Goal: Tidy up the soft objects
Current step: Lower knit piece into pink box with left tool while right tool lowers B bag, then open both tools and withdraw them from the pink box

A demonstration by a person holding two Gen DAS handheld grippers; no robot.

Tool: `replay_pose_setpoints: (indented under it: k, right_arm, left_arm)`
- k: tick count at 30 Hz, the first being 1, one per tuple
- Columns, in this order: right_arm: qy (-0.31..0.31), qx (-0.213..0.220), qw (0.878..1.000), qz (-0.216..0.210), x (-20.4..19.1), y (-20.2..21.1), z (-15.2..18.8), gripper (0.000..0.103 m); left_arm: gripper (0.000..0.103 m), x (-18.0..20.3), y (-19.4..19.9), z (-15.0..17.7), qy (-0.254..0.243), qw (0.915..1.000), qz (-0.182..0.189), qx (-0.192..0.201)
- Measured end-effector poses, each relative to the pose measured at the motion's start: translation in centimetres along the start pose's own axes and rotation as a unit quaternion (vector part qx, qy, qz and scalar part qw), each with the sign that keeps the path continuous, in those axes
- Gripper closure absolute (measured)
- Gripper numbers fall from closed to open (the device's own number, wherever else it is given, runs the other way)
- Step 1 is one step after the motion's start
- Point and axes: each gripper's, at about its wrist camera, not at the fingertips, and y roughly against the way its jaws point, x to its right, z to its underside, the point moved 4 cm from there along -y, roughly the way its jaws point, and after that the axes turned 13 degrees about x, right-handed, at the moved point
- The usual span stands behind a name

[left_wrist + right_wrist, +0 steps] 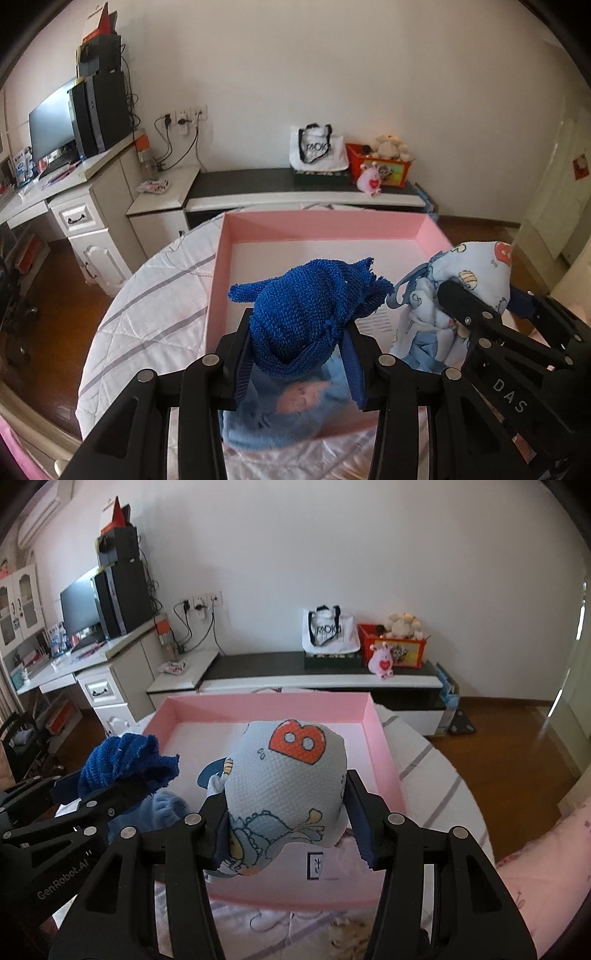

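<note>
My left gripper (301, 332) is shut on a dark blue knitted cloth (306, 306) and holds it above the near left part of a pink open box (321, 223). A light blue cloth with a pink print (291, 406) lies in the box under it. My right gripper (286, 808) is shut on a pale blue printed cloth with a red letter B (288, 775), held over the box (266, 705). Each gripper shows in the other view, the right one (480, 325) and the left one (92, 797).
The box sits on a round table with a white striped quilted cover (147, 314). Behind it runs a low dark-topped bench (295, 184) with a tote bag (317, 147) and a red toy box (380, 166). A desk with a monitor (51, 125) stands at left.
</note>
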Motion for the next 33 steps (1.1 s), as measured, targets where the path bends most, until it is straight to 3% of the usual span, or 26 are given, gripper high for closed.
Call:
replay_pose_setpoints:
  k: [8, 11, 16, 18, 23, 33]
  right_arm:
    - [0.003, -0.033, 0.999, -0.007, -0.4, -2.6, 0.8, 0.038]
    - [0.011, -0.024, 1.0, 0.01, -0.1, -2.4, 0.7, 0.028]
    - [0.009, -0.007, 0.999, 0.047, 0.9, -1.6, 0.0, 0.0]
    - [0.005, -0.001, 0.998, 0.059, 1.4, -1.3, -0.1, 0.0]
    - [0.007, -0.009, 0.998, 0.062, 1.5, -1.3, 0.0, 0.0]
    - [0.014, -0.016, 0.998, 0.064, 1.4, -1.6, 0.1, 0.0]
  left_arm:
    - [0.05, -0.5, -5.9, -1.4, 0.01, 0.9997, 0.0, -0.023]
    - [0.041, -0.6, -5.8, -1.0, 0.011, 0.9998, -0.008, -0.017]
    - [0.019, -1.2, -5.5, -0.2, 0.025, 0.9994, -0.023, 0.0]
    - [0.011, -1.2, -5.2, 0.5, 0.028, 0.9994, -0.02, 0.002]
    - [0.008, -1.0, -5.2, 1.5, 0.024, 0.9994, -0.022, 0.006]
    - [0.004, -1.5, 0.0, 4.2, 0.02, 0.9993, -0.03, 0.008]
